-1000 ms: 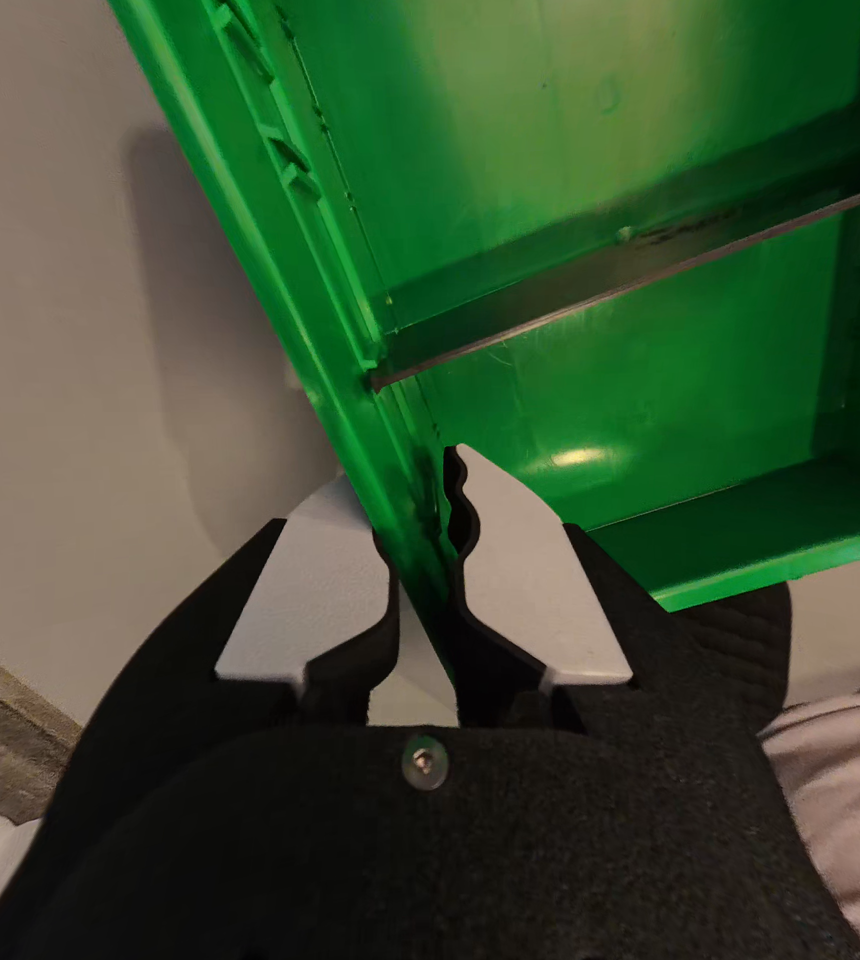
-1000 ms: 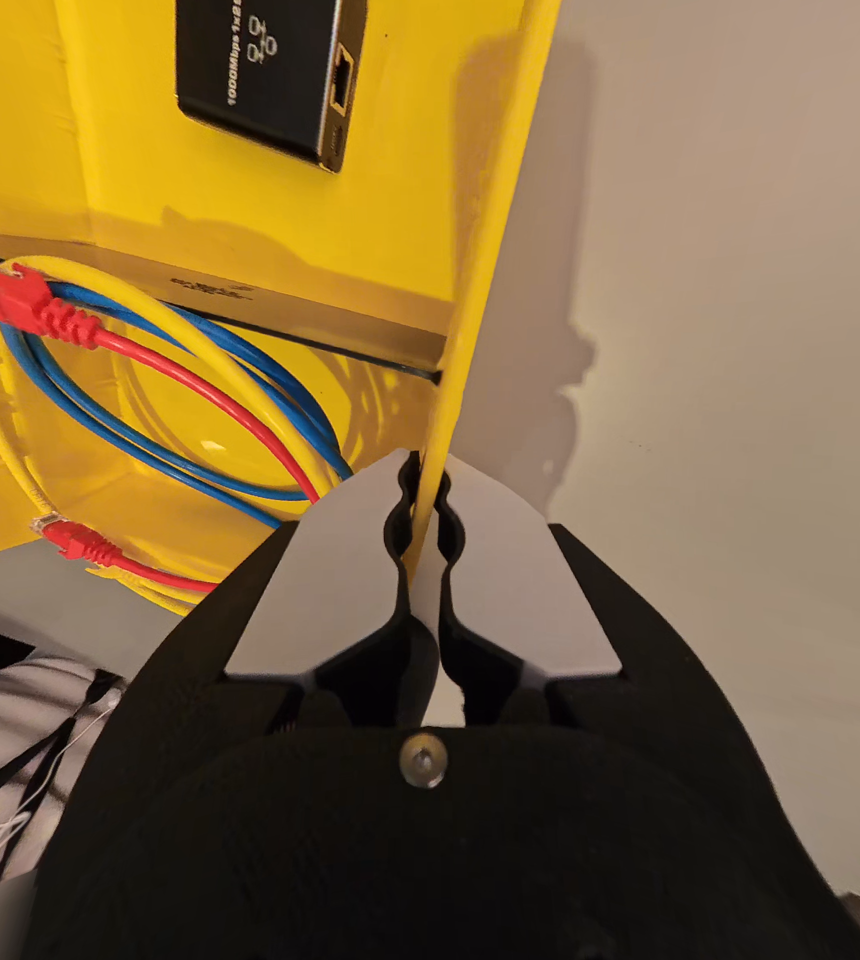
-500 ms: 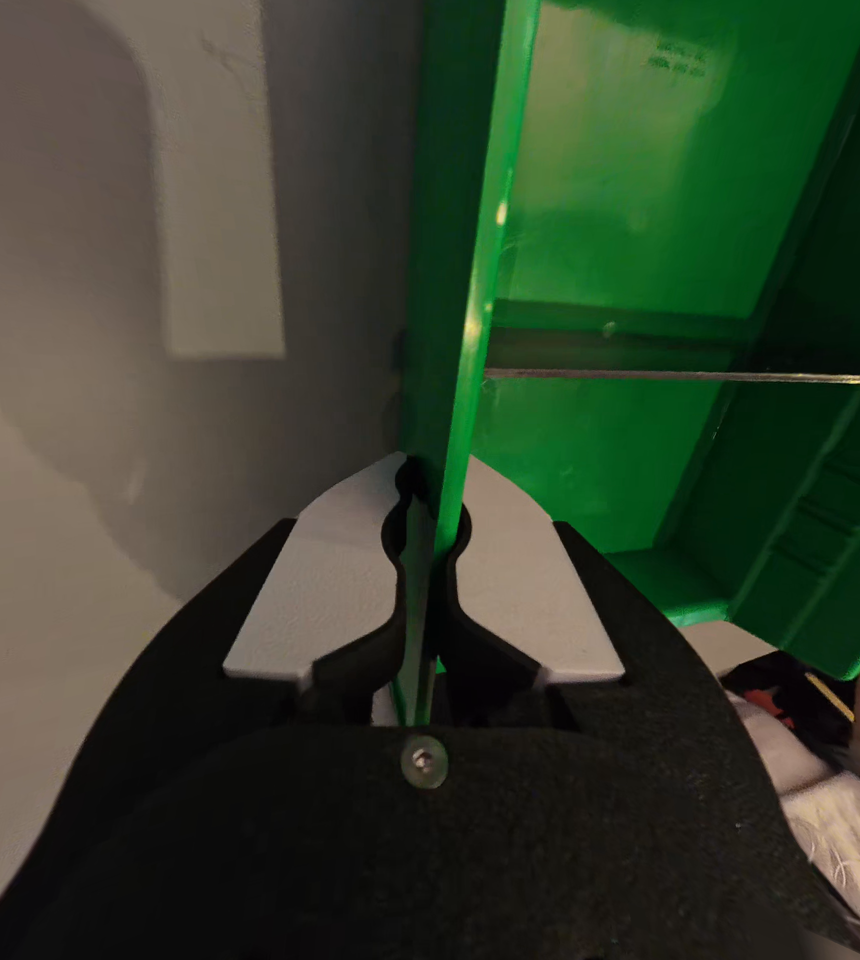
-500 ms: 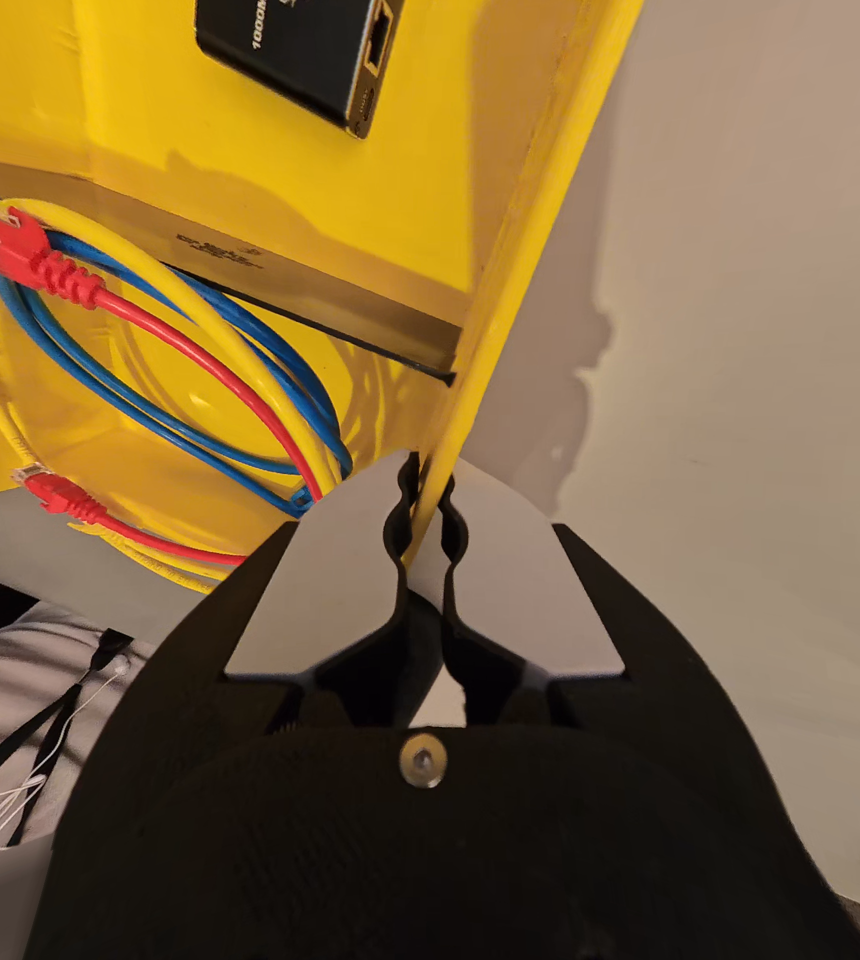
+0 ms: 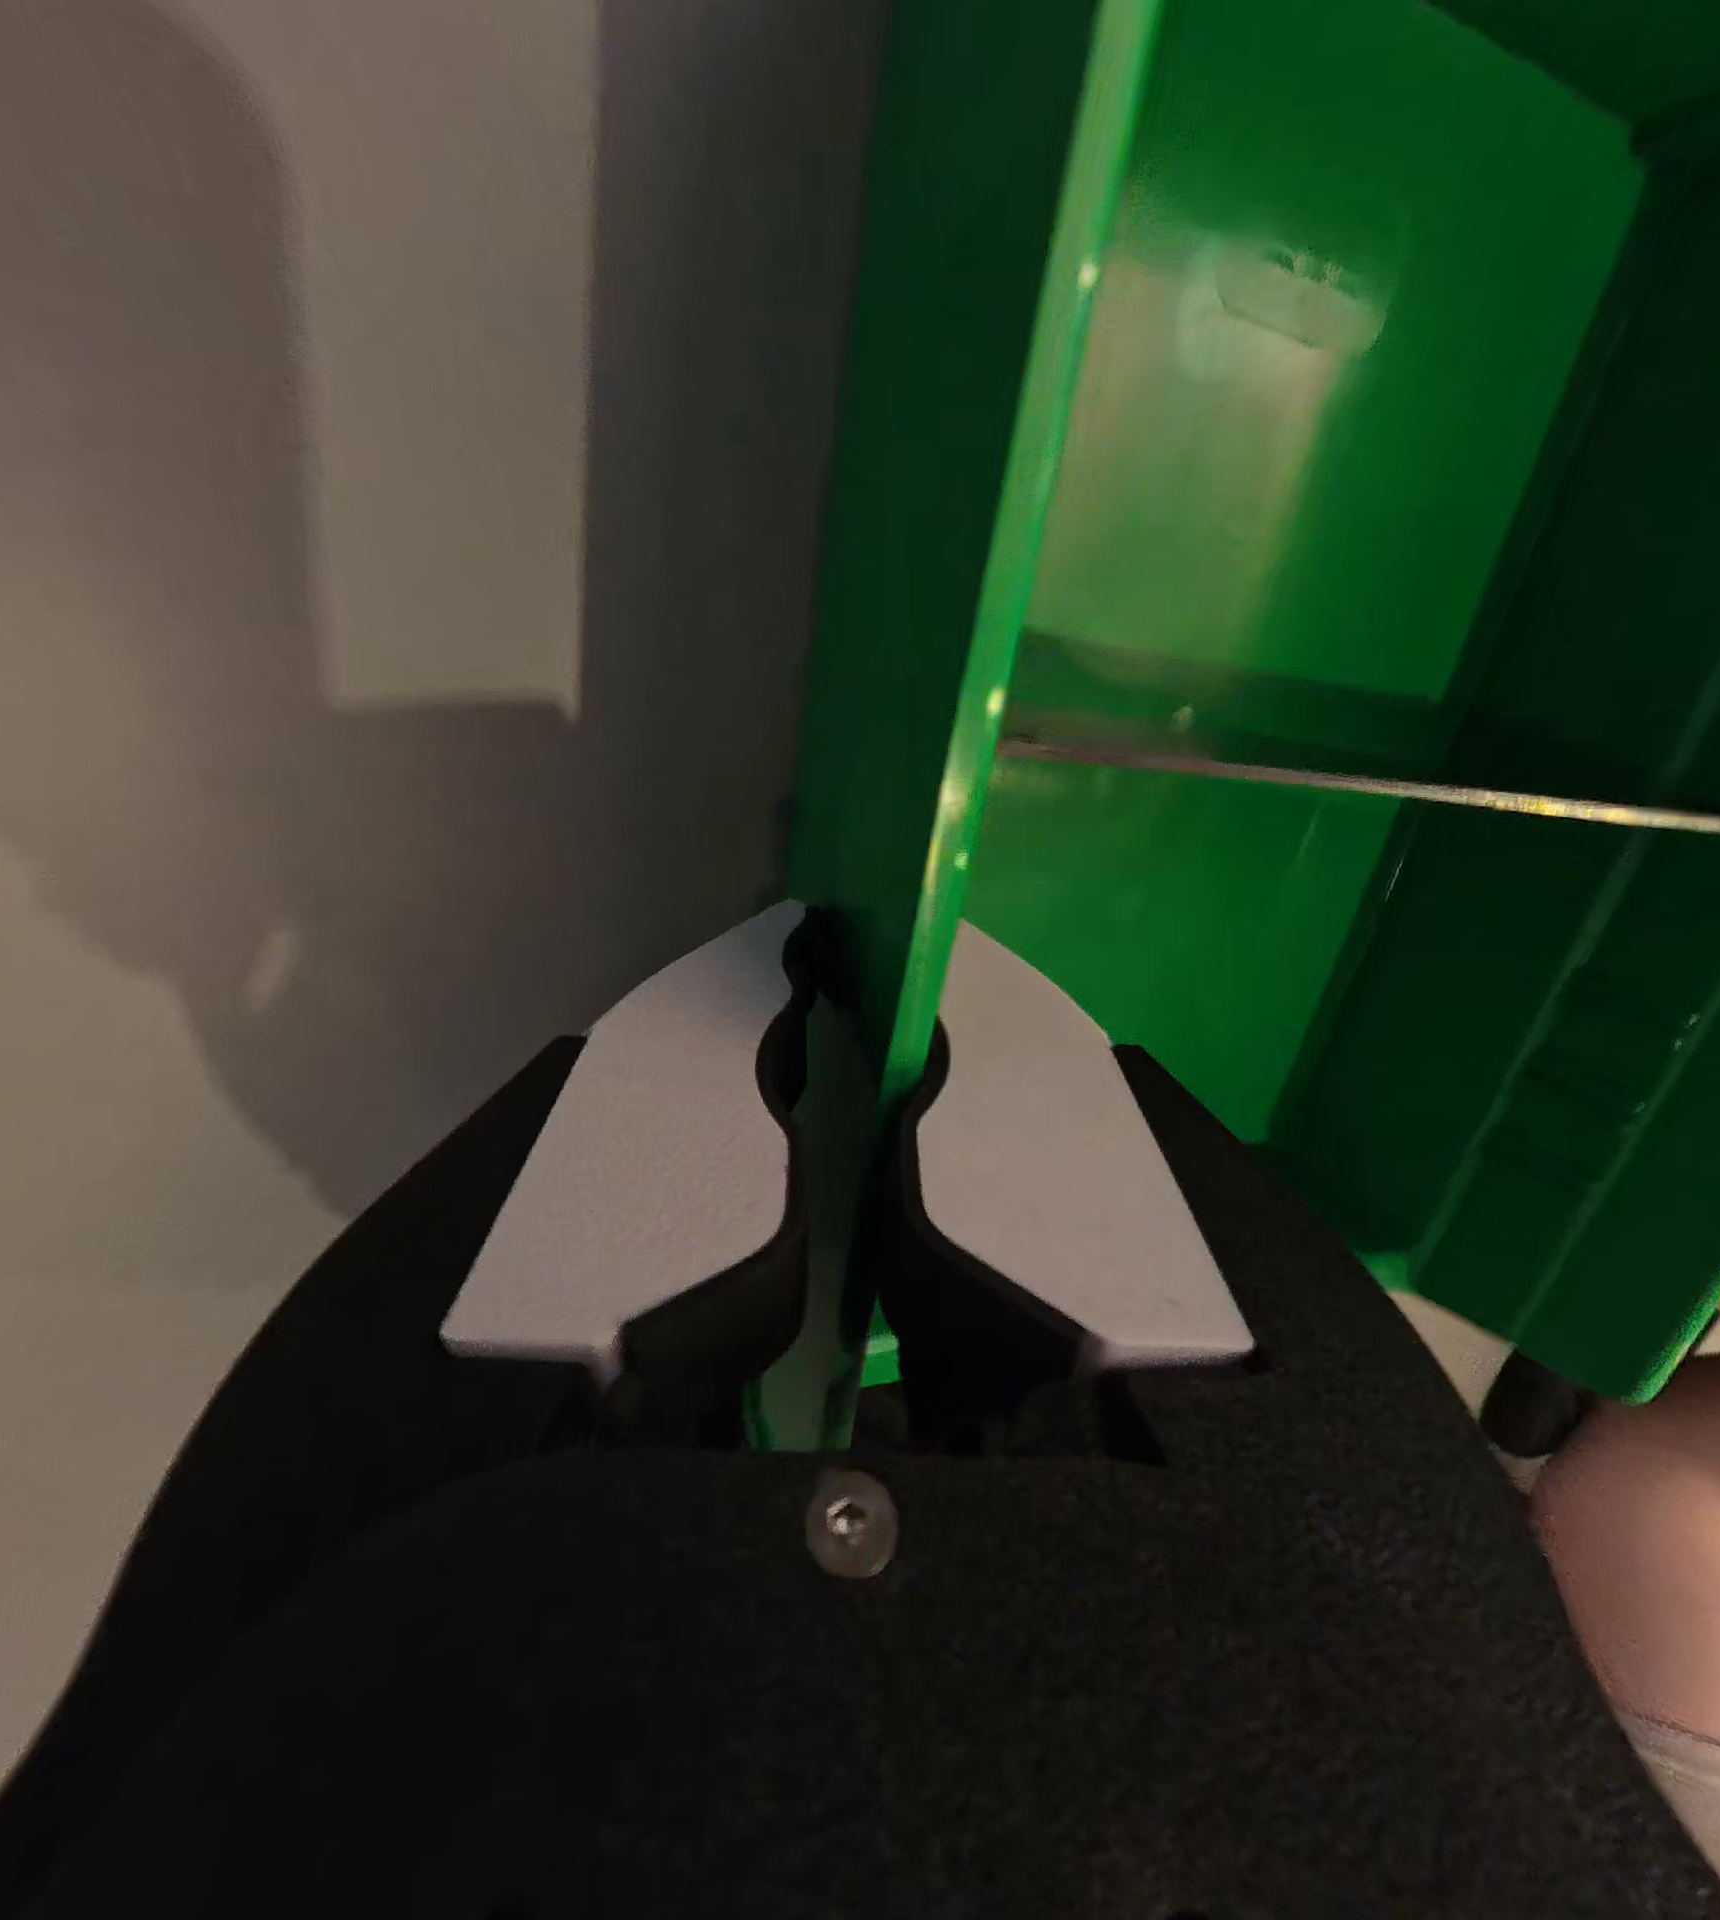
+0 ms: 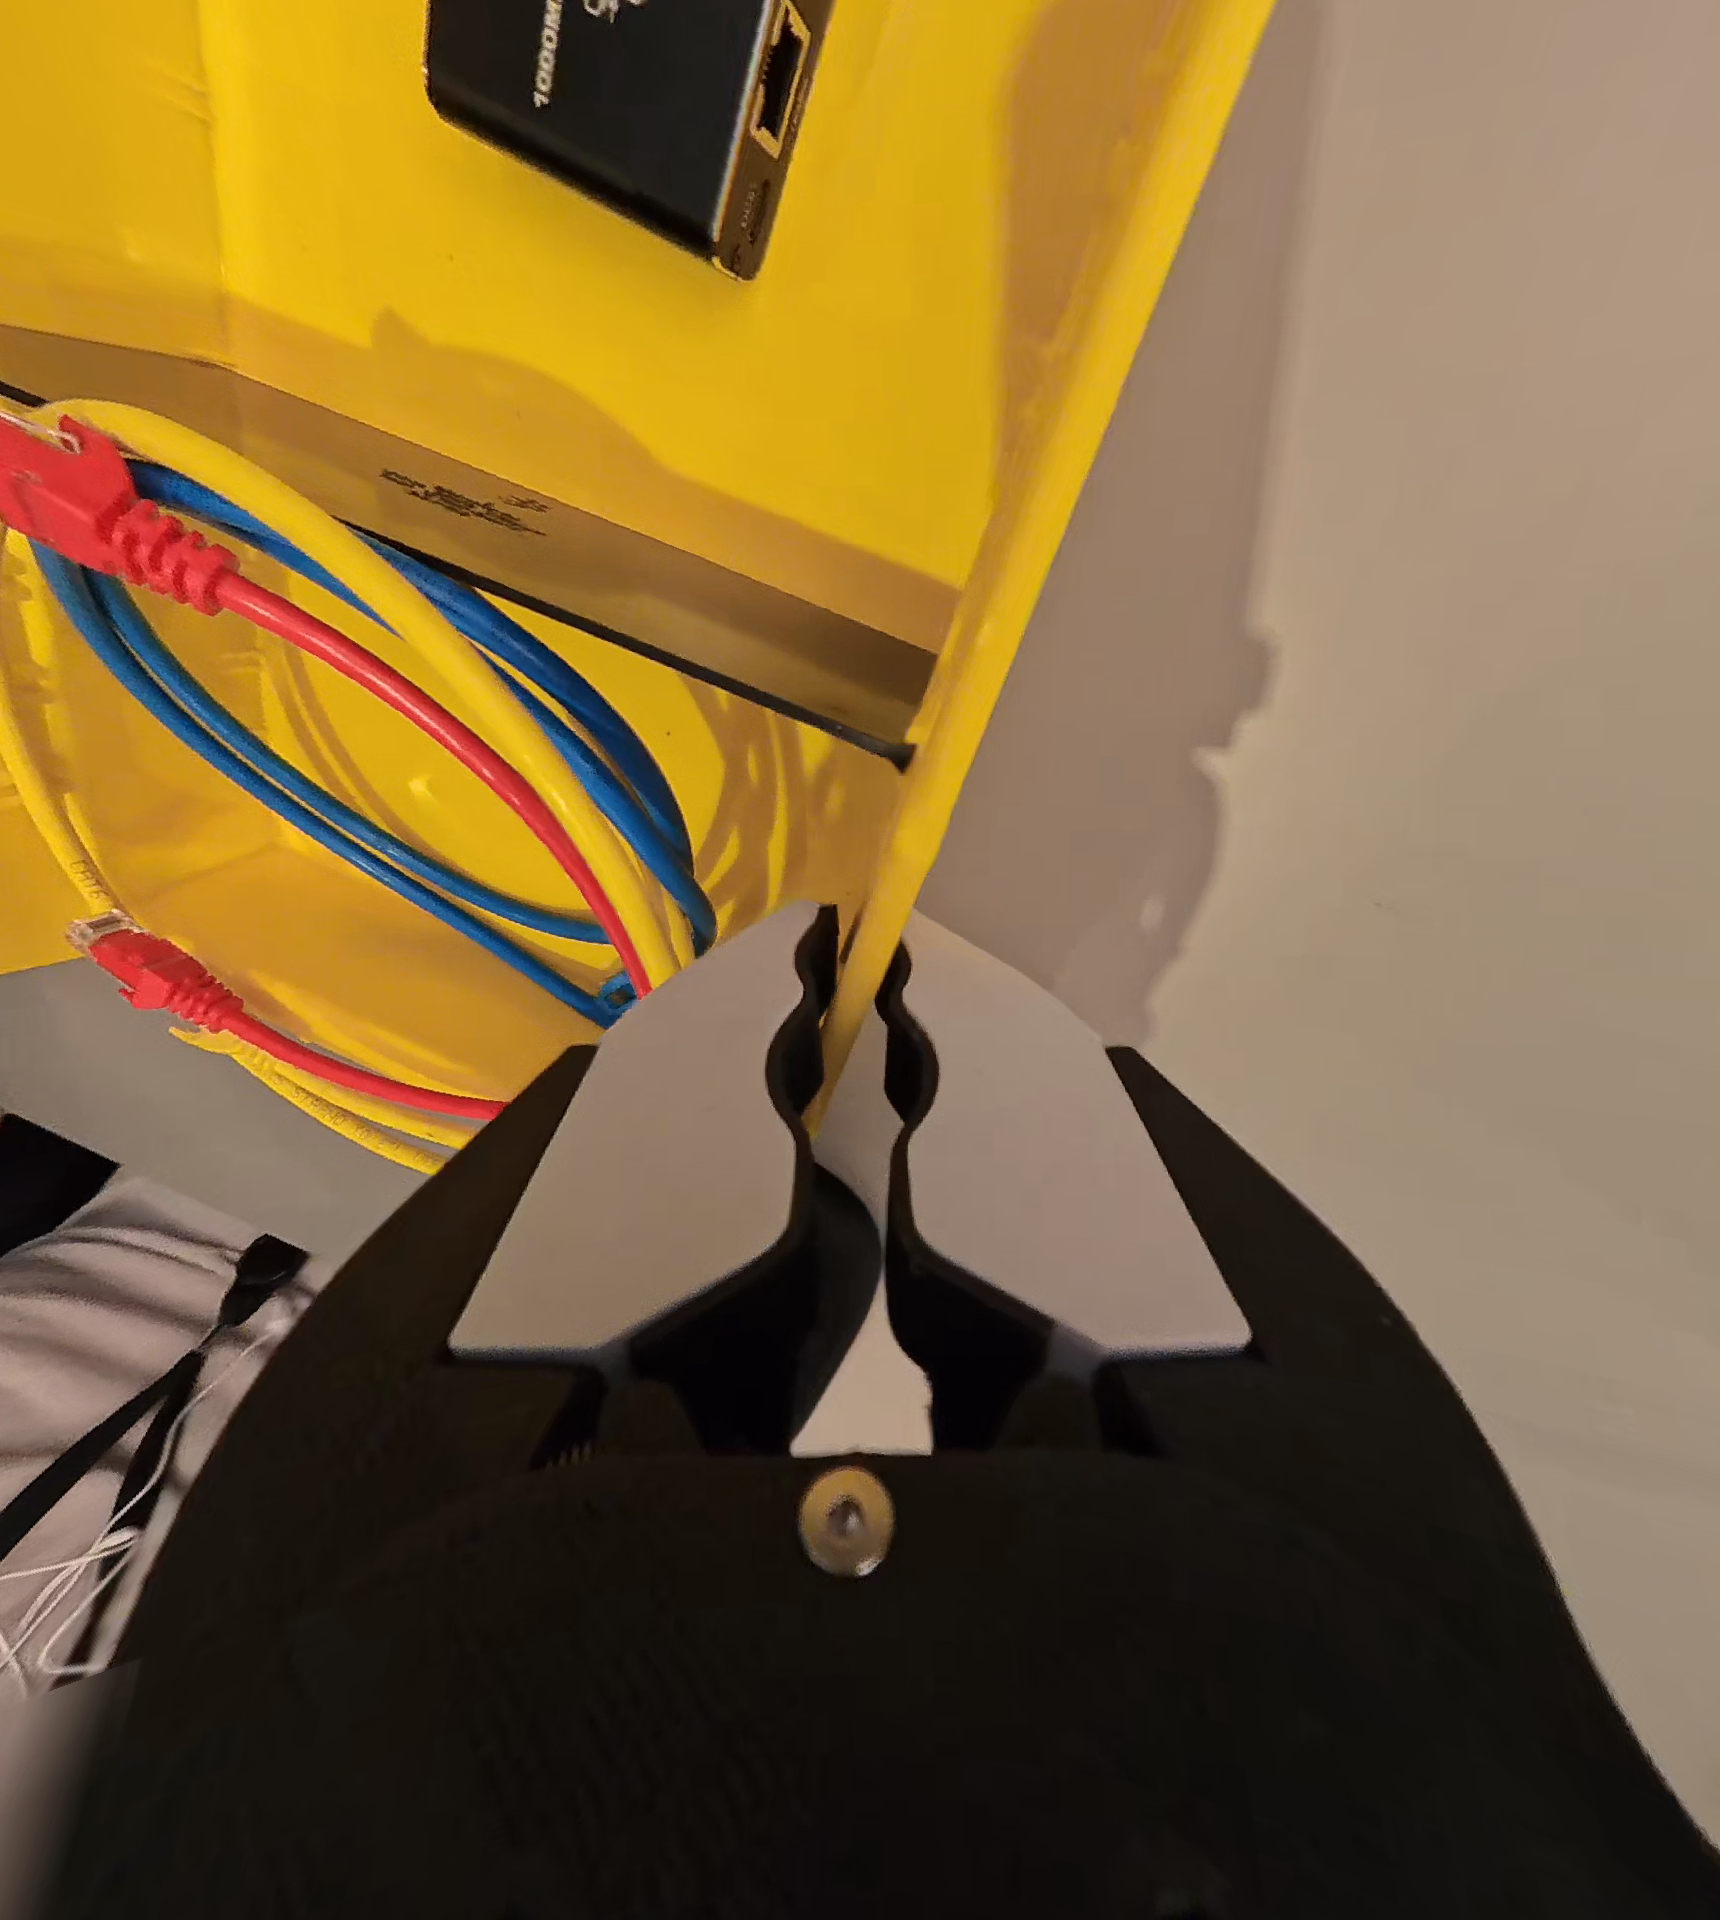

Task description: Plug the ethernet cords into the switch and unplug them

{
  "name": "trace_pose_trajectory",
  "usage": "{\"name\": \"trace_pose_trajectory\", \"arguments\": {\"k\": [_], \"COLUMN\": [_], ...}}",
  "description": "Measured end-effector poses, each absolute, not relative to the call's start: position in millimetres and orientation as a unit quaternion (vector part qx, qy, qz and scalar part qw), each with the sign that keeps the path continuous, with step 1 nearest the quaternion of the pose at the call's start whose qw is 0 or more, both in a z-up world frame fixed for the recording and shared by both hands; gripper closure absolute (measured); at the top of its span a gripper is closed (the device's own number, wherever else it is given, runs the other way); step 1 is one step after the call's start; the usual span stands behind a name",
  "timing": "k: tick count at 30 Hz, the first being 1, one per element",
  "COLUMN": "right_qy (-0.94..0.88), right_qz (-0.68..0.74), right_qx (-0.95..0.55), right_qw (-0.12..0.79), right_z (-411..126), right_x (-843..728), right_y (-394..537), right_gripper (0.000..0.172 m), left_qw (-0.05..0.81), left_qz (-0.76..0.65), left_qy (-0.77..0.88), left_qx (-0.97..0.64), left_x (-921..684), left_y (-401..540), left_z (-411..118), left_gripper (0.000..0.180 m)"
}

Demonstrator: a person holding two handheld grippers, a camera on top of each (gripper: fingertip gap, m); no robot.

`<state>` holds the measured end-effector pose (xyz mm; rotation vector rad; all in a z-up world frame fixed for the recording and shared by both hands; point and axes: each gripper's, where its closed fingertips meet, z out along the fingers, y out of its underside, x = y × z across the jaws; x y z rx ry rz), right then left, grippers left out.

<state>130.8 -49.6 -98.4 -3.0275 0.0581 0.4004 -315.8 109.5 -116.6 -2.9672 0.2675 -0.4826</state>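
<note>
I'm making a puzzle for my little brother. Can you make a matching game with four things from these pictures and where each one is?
Things:
1. green bin
2. black switch
3. coiled cords
4. yellow bin

Places:
A. wall pinched in the right tool
B. lower section of the yellow bin
C. wall pinched in the left tool
D. upper section of the yellow bin

Pairs: 1-C, 2-D, 3-B, 4-A

Left claw (image 5: pixel 861 997) clamped on green bin (image 5: pixel 1199 935) side wall; grey wall (image 5: pixel 264 623) behind
</note>
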Motion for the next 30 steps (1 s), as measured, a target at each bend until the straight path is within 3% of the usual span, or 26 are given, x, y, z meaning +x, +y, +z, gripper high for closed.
{"name": "trace_pose_trajectory", "arguments": {"k": [6, 8, 9, 13, 15, 18, 22, 24, 26, 30], "right_qy": [0.025, 0.027, 0.029, 0.035, 0.058, 0.049, -0.077, -0.137, -0.213, -0.228], "right_qz": [0.138, 0.152, 0.149, 0.108, 0.084, 0.038, -0.009, -0.015, 0.028, 0.153], "right_qx": [-0.989, -0.987, -0.988, -0.992, -0.991, -0.979, -0.888, -0.804, -0.742, -0.855], "right_qw": [0.05, 0.046, 0.04, 0.06, 0.084, 0.196, 0.454, 0.579, 0.635, 0.44], "right_z": [-98, -98, -98, -89, -71, -19, 80, 121, 125, 34], "right_x": [129, 128, 130, 142, 146, 135, 66, 11, -53, -127], "right_y": [-49, -50, -53, -56, -59, -49, 0, 12, 15, 40], "right_gripper": [0.163, 0.159, 0.151, 0.133, 0.132, 0.132, 0.132, 0.132, 0.124, 0.12], "left_qw": [0.059, 0.06, 0.069, 0.144, 0.216, 0.359, 0.546, 0.575, 0.556, 0.555], "left_qz": [-0.171, -0.164, -0.159, -0.164, -0.171, -0.219, -0.257, -0.332, -0.414, -0.443], "left_qy": [0.13, 0.153, 0.169, 0.203, 0.213, 0.245, 0.259, 0.317, 0.369, 0.373], "left_qx": [-0.975, -0.973, -0.97, -0.955, -0.937, -0.874, -0.754, -0.678, -0.619, -0.597], "left_x": [-292, -295, -297, -299, -297, -284, -288, -273, -257, -256], "left_y": [104, 105, 108, 126, 137, 143, 137, 114, 86, 77], "left_z": [-116, -113, -107, -55, -15, 52, 119, 145, 158, 167], "left_gripper": [0.166, 0.144, 0.141, 0.139, 0.139, 0.139, 0.138, 0.134, 0.129, 0.13]}}
